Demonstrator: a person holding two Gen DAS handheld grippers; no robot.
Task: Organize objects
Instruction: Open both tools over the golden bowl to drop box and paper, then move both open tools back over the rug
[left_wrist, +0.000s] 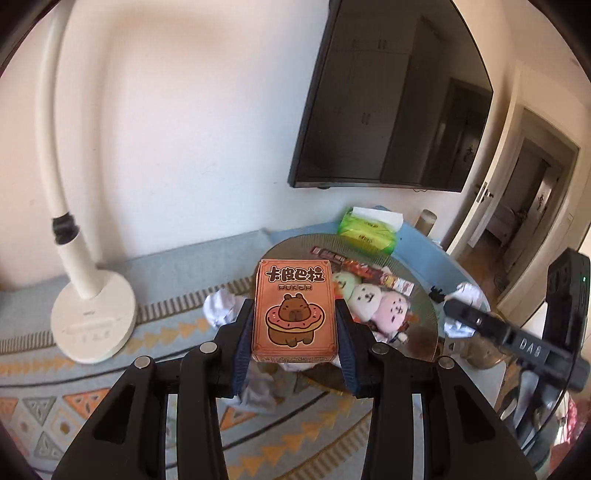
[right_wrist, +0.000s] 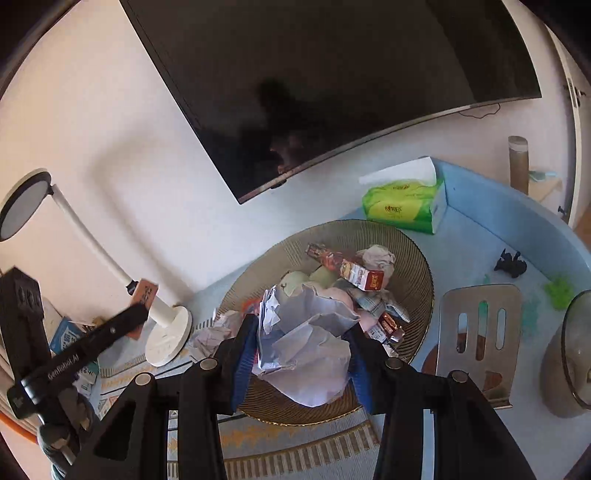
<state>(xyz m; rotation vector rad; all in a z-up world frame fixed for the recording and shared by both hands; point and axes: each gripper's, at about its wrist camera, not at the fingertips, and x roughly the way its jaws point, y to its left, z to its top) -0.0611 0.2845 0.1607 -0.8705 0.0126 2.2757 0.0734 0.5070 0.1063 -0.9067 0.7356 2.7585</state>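
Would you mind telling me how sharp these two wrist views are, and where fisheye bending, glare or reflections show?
Left wrist view: the card box reads crisply in the left claw; the lamp stem and door frame bow with the lens, and the television mirrors the room. Right wrist view: the crumpled paper in the right claw is slightly soft, the television edge curves, the glass plate shows faint sheen, and the corners are black.

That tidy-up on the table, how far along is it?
Nothing looks finished. In hand: the left gripper clamps the card box, and the right gripper clamps a crumpled paper, both held above the tray. Left: the tray holds snack packets, plush toys and more paper wads; a spatula lies beside it.
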